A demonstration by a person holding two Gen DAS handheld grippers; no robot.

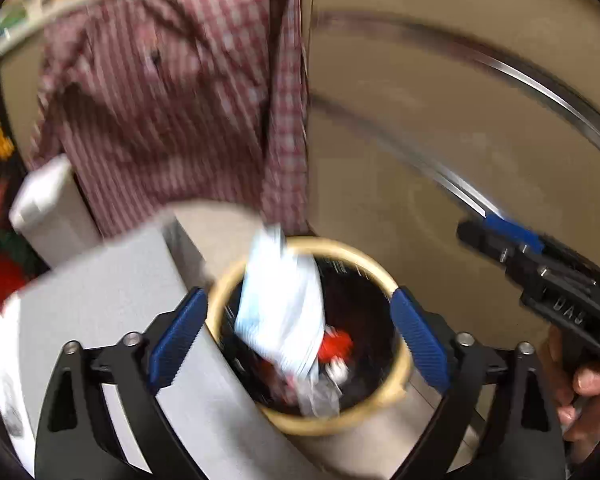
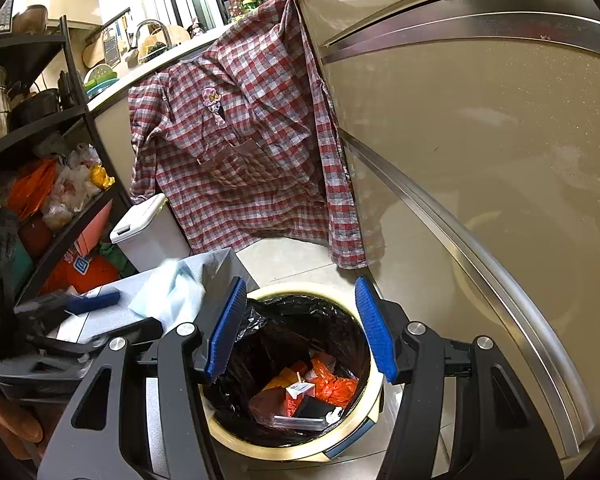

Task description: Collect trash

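A round bin (image 1: 225, 292) with a cream rim and a black liner stands on the floor, seen from above in both views. My left gripper (image 1: 296, 336) hangs open over it. Between its blue pads (image 1: 176, 336), touching neither, is a blurred pale blue sheet of trash (image 1: 280, 304). In the right wrist view that sheet (image 2: 172, 292) shows just beyond the left gripper (image 2: 120, 314). My right gripper (image 2: 300, 328) is open and empty above the bin (image 2: 260, 450), which holds orange wrappers (image 2: 332, 384) and a small carton (image 2: 300, 392). It also shows at the right of the left wrist view (image 1: 496, 236).
A red checked shirt (image 2: 240, 140) hangs from the counter behind the bin. A small white lidded bin (image 2: 148, 232) and a grey box (image 1: 112, 292) stand to the left. A black shelf (image 2: 76, 120) holds bags. A beige cabinet front with metal strips (image 2: 460, 240) fills the right.
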